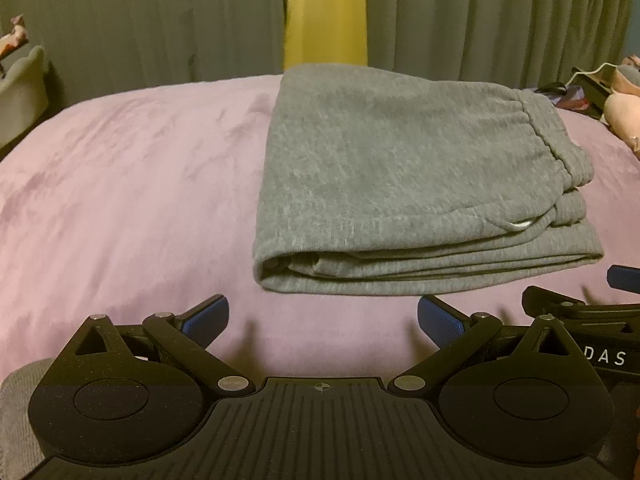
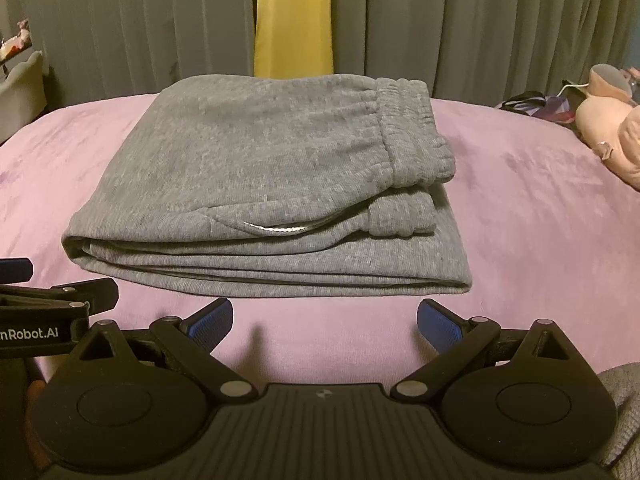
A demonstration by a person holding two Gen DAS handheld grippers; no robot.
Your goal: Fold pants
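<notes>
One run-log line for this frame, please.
grey sweatpants: folded stack on pink blanket | left gripper: open, empty | right gripper: open, empty | neither touches pants

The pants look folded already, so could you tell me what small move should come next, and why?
Probably just draw both grippers back. The gray pants lie in a neat stack on the pink blanket, and the left gripper and right gripper sit apart from them, jaws open and empty.
</notes>
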